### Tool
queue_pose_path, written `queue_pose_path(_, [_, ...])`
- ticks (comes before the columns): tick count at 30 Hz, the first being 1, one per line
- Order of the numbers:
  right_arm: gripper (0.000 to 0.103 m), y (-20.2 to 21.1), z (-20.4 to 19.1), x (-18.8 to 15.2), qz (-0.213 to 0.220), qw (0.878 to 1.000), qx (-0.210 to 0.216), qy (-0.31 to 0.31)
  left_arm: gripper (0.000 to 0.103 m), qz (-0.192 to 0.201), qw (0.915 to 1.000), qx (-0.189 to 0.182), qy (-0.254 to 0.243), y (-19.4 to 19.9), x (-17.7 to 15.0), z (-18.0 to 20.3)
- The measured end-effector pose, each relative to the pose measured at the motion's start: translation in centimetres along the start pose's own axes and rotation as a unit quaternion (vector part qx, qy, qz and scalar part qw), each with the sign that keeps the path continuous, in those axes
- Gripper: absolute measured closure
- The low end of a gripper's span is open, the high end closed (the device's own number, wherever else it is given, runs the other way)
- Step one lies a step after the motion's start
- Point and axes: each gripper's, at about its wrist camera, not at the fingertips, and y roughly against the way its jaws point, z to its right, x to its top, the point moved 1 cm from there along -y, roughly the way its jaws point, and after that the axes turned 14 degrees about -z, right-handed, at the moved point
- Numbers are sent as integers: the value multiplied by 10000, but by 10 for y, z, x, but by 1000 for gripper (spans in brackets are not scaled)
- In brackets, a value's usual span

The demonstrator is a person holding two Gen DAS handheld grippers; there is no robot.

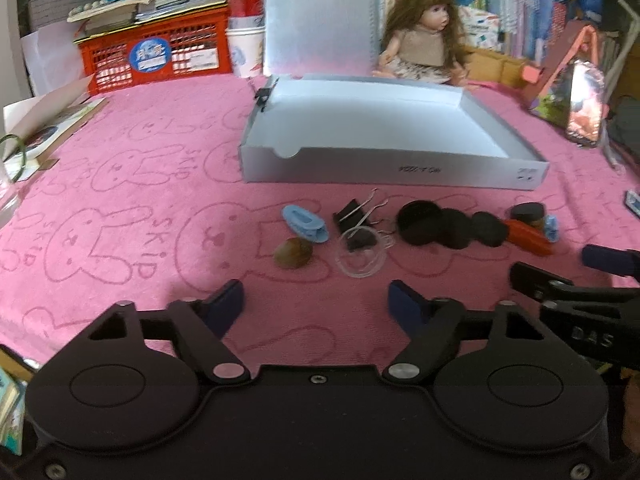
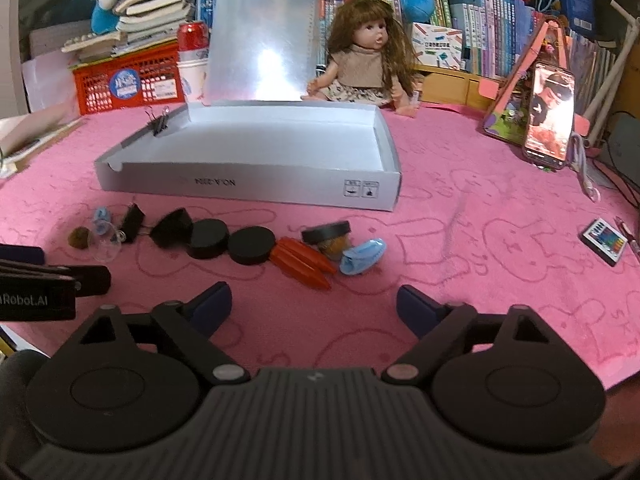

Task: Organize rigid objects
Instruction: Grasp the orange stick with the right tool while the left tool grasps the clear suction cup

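A row of small objects lies on the pink cloth in front of an open grey box. Left to right: a brown nut, a blue clip, a clear cup, a black binder clip, black round lids, an orange piece, a small jar and another blue clip. My left gripper is open and empty, just short of the cup. My right gripper is open and empty, just short of the orange piece.
A doll sits behind the box. A phone leans on a stand at the right. A red crate with books and a can stand at the back left. A small card box lies at the right.
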Motion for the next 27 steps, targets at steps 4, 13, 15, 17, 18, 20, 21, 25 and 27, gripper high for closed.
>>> queue_pose_path(4, [17, -1, 0, 2, 115, 9999, 101, 46, 43, 39, 9996, -262, -36, 4, -2, 1])
queue_pose_path(13, [52, 3, 8, 4, 267, 9993, 248, 128, 72, 185, 9972, -723, -102, 12, -2, 2])
queue_pose_path(15, [55, 5, 5, 2, 347, 9986, 313, 252, 72, 253, 9975, -657, -91, 11, 0, 4])
queue_pose_path(17, [56, 5, 1, 2, 374, 9979, 363, 375, 72, 305, 9981, -530, -90, 9, 2, 6])
queue_pose_path(18, [59, 5, 0, 2, 377, 9977, 375, 427, 72, 329, 9982, -481, -109, 7, 4, 7])
queue_pose_path(20, [65, 3, -3, 4, 368, 9974, 383, 489, 72, 355, 9984, -416, -147, 5, 6, 9])
queue_pose_path(21, [69, 2, -3, 4, 356, 9973, 405, 503, 72, 359, 9985, -391, -164, 3, 6, 10])
queue_pose_path(25, [70, -1, -4, 6, 314, 9971, 391, 574, 72, 314, 9985, -400, -184, -4, 8, 12])
queue_pose_path(27, [71, -4, -3, 6, 285, 9973, 382, 556, 72, 294, 9985, -423, -174, -7, 8, 12])
